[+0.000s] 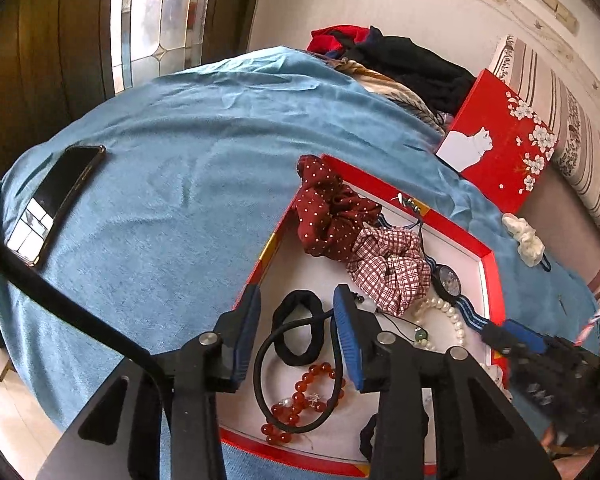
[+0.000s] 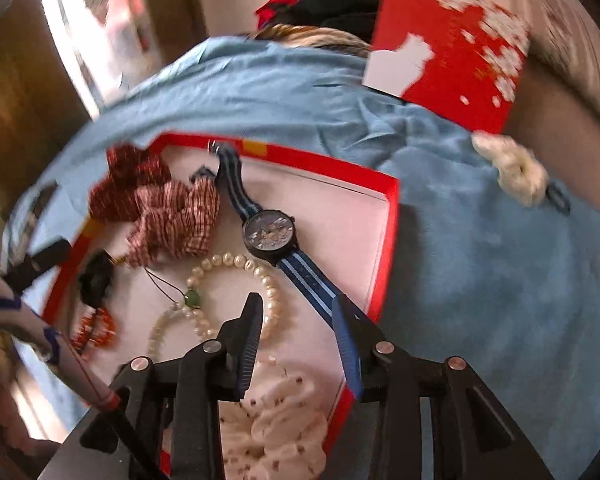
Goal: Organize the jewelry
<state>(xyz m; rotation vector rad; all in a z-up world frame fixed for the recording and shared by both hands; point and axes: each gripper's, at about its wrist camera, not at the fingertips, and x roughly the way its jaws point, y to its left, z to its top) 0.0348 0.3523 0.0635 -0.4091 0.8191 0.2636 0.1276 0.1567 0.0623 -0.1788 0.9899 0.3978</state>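
box nearly filled, one scrunchie outside

left view: left gripper [image 1: 296, 332] gapes empty over the black hair tie [image 1: 298, 330] in the red box [image 1: 494, 276].

right view: right gripper [image 2: 296, 338] released above the pearls [image 2: 236, 276]; white scrunchie [image 2: 512, 168] waits on the blue cloth [image 2: 480, 260].

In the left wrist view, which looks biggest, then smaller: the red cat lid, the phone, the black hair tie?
1. red cat lid
2. phone
3. black hair tie
The hair tie lies nearer the camera, so it looks bigger than it really is.

Left gripper [image 1: 296, 320] jaws apart; right gripper [image 2: 300, 320] likewise.
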